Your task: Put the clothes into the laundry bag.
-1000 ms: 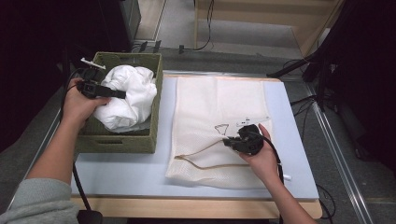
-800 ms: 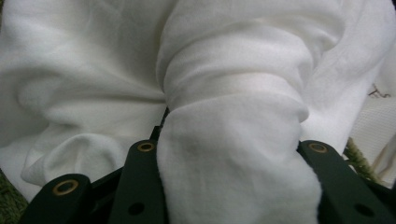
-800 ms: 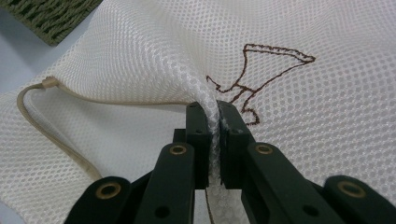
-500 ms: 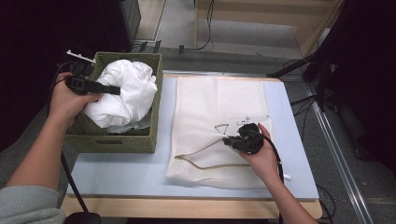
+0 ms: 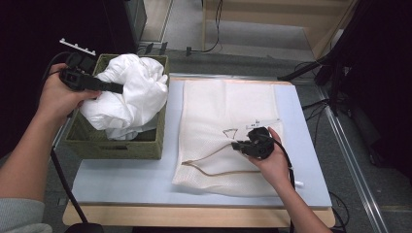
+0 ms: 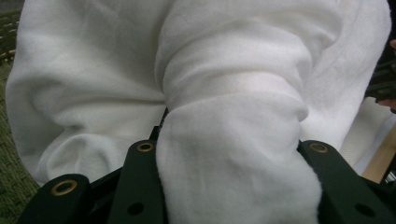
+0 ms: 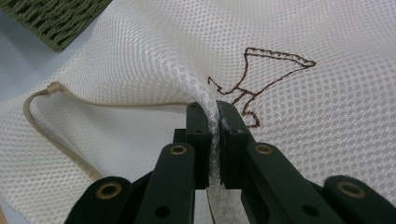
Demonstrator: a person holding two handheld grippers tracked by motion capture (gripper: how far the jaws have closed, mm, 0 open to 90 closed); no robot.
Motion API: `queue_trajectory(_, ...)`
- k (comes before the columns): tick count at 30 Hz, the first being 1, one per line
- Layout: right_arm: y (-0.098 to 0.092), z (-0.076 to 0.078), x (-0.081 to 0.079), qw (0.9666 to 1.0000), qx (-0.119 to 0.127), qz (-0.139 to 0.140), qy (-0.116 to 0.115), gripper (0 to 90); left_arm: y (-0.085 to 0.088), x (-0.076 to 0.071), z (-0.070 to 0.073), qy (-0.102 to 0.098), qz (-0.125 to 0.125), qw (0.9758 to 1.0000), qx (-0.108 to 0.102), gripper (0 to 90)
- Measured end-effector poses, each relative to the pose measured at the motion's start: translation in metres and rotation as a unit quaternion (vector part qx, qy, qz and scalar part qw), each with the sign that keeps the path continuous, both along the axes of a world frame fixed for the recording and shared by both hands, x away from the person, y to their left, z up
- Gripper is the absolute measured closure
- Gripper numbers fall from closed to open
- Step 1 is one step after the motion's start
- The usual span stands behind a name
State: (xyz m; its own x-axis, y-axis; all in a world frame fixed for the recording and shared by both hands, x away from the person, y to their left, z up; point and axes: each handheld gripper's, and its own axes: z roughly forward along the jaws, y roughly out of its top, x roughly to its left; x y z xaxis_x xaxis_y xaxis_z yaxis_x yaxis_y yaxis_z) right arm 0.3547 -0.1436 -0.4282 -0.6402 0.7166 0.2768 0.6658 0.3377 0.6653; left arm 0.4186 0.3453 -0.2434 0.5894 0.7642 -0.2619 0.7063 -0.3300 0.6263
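High view, left of frame: left hand point(image 5: 58, 97) holds the left gripper point(image 5: 114, 89) over the basket point(image 5: 116, 145), jaws pointing toward frame right and into the white cloth point(image 5: 128, 97). The cloth is bunched, piled above the basket rim, with part of it spilling over the right rim. The basket is green and woven and sits on the left part of the counter point(image 5: 126, 179), just beside the mesh bag point(image 5: 223, 111).

Left gripper view: a thick fold of the cloth point(image 6: 233, 140) fills the gap between the two black jaws, which stand wide apart and clamp the fold from both sides. Green weave of the basket point(image 6: 9, 154) shows at the left edge of this frame.

High view, centre: the mesh bag lies flat on the counter, cream, with a tan drawstring point(image 5: 214, 170) looping near its lower left edge and a small brown stitched mark point(image 5: 228, 132) near its middle.

High view, right of centre: right hand point(image 5: 272, 165) holds the right gripper point(image 5: 238, 145) on the bag, jaws pointing toward frame left, just below the stitched mark.

Right gripper view: the jaws are clenched on a raised ridge of the mesh point(image 7: 215, 126); the net is pinched thin between them. The stitched mark point(image 7: 261, 79) sits just beyond the jaw tips, the drawstring point(image 7: 46, 126) curves at left, and a basket corner point(image 7: 56, 18) is at upper left.
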Motion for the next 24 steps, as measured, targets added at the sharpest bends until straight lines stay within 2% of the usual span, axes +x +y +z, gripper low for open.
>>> queue_trajectory(6,-0.001,0.001,0.001,1.0000,0.002,0.002,0.000,86.4,-0.007,-0.006,0.010,-0.007,-0.024,0.9997,0.004,60.1)
queue_trajectory(11,0.000,0.002,0.001,1.0000,0.004,0.002,0.001,86.5,-0.014,-0.014,0.020,-0.012,-0.043,0.9990,-0.005,60.0)
queue_trajectory(17,0.000,0.003,0.003,1.0000,0.004,0.004,0.000,86.4,-0.027,-0.023,0.032,-0.021,-0.068,0.9974,-0.002,59.9)
queue_trajectory(24,0.001,0.005,0.004,1.0000,0.006,0.005,-0.002,86.4,-0.045,-0.037,0.041,-0.027,-0.101,0.9945,0.002,59.7)
